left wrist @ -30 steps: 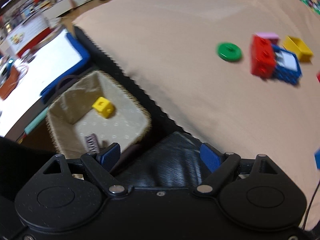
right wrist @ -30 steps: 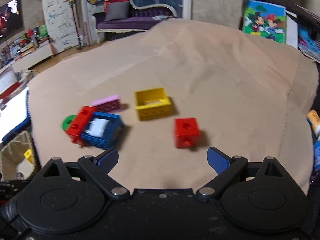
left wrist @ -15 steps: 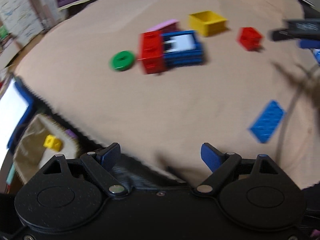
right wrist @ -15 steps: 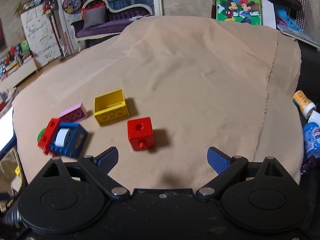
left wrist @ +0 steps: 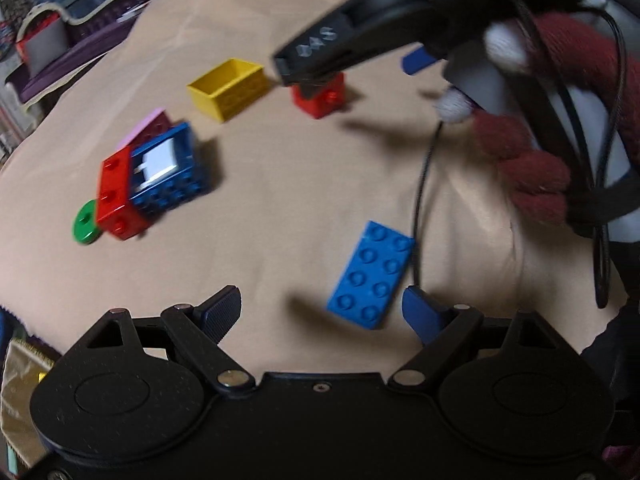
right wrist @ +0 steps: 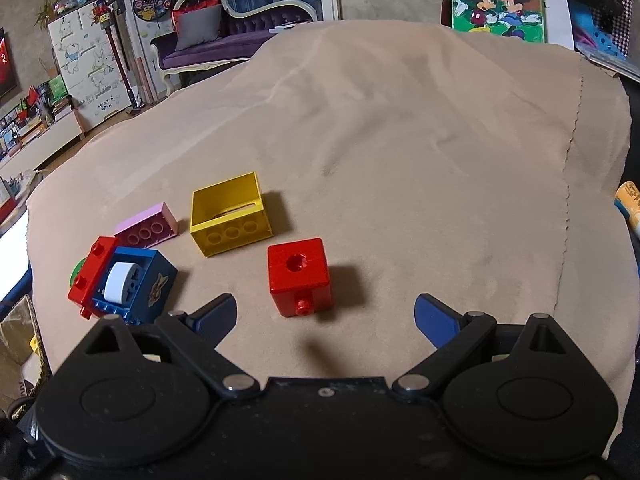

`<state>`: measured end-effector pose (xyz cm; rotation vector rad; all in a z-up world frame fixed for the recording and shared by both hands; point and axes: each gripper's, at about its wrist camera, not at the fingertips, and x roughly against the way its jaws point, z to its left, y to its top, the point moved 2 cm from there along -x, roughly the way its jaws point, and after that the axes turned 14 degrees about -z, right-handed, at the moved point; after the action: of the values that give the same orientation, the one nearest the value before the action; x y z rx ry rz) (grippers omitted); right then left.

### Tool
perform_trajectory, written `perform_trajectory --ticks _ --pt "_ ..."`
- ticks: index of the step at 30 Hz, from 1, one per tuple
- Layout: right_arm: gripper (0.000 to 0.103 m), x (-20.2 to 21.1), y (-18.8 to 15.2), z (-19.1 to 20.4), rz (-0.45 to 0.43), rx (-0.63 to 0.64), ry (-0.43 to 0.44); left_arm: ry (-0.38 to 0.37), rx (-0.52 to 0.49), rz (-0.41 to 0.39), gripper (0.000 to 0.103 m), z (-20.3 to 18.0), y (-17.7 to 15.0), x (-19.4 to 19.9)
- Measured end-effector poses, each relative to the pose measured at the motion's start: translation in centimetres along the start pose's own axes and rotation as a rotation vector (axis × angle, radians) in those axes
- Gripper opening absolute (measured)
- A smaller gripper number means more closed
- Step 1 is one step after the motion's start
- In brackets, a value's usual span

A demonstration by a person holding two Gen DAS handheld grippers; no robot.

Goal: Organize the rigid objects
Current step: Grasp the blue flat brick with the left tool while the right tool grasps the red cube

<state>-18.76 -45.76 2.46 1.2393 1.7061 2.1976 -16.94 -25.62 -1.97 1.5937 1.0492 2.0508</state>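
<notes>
Toy bricks lie on a tan blanket. My left gripper [left wrist: 320, 312] is open and empty, with a flat blue brick [left wrist: 372, 274] just ahead between its fingers. My right gripper [right wrist: 324, 316] is open and empty, hovering just short of a red cube [right wrist: 299, 276]; the cube also shows in the left wrist view [left wrist: 320, 100] under the right gripper's body. A yellow open box brick [right wrist: 230, 214], a pink brick [right wrist: 146, 226], a long red brick [right wrist: 91, 272], a blue block with a white wheel [right wrist: 128, 284] and a green disc [left wrist: 86, 228] lie to the left.
A woven basket [left wrist: 20, 376] sits at the blanket's lower left edge, holding a small yellow piece. The blanket edge [right wrist: 570, 160] runs along the right. Bottles [right wrist: 630, 208] lie beyond it. Furniture and shelves stand at the back.
My left gripper swung from the basket to the right over the blanket and now faces the flat blue brick. My right gripper moved closer to the red cube.
</notes>
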Motion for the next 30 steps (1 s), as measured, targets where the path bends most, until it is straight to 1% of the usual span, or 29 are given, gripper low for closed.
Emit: perform_trajectory --ticks 1,3,4,5,6,7,9,13,15,17,19,20,22,24,27,30 --pt "0.096 -0.1 0.0 0.0 0.0 -0.001 -0.001 0.004 -0.004 0.008 0.085 -0.3 0.1 -0.4" --pt "0.096 -0.2 -0.1 0.0 0.001 -0.003 0.0 0.0 0.011 0.025 0.08 -0.6 0.2 -1.5" --pt "0.096 -0.2 -0.1 -0.1 0.001 -0.005 0.002 -0.004 0.027 0.037 0.076 -0.4 0.3 -2.1" --pt "0.096 -0.3 -0.1 -0.1 0.001 -0.007 0.004 0.001 0.046 0.057 0.067 -0.1 0.2 -2.6" --pt "0.096 -0.3 -0.2 -0.1 0.0 -0.009 0.005 0.0 0.07 0.076 0.062 0.2 0.1 -3.0" --pt "0.096 -0.3 -0.2 -0.1 -0.001 -0.01 0.007 0.005 0.091 0.089 0.062 0.6 -0.1 -3.1" --pt "0.096 -0.3 -0.1 -0.2 -0.003 -0.012 0.01 0.035 0.126 0.101 0.062 1.8 -0.5 -3.4" --pt "0.096 -0.5 -0.1 -0.2 -0.002 -0.015 0.006 0.081 0.2 0.09 0.063 4.5 -0.5 -3.3" --pt "0.096 -0.6 -0.1 -0.1 -0.003 -0.018 0.007 0.111 0.245 0.089 0.068 6.0 -0.5 -3.4" --pt "0.096 -0.7 0.0 0.0 -0.004 -0.019 0.011 0.149 0.283 0.093 0.069 7.3 -0.6 -3.5" --pt "0.096 -0.9 0.1 0.2 -0.005 -0.02 0.01 0.169 0.341 0.099 0.069 8.5 -0.8 -3.3" --pt "0.096 -1.0 0.2 0.3 -0.006 -0.02 0.011 0.17 0.376 0.104 0.069 8.9 -0.9 -3.2" --pt "0.096 -1.2 0.4 0.4 -0.005 -0.021 0.012 0.16 0.454 0.11 0.074 9.9 -1.2 -2.9" --pt "0.096 -1.7 0.5 0.6 -0.001 -0.02 0.013 0.147 0.516 0.103 0.081 10.5 -1.5 -2.5" --pt "0.096 -2.3 0.4 0.8 0.012 -0.013 0.012 0.131 0.562 0.076 0.082 10.9 -1.4 -1.8" --pt "0.096 -3.6 0.1 0.9 0.04 -0.01 0.005 0.133 0.58 0.062 0.085 11.0 -1.1 -1.5"
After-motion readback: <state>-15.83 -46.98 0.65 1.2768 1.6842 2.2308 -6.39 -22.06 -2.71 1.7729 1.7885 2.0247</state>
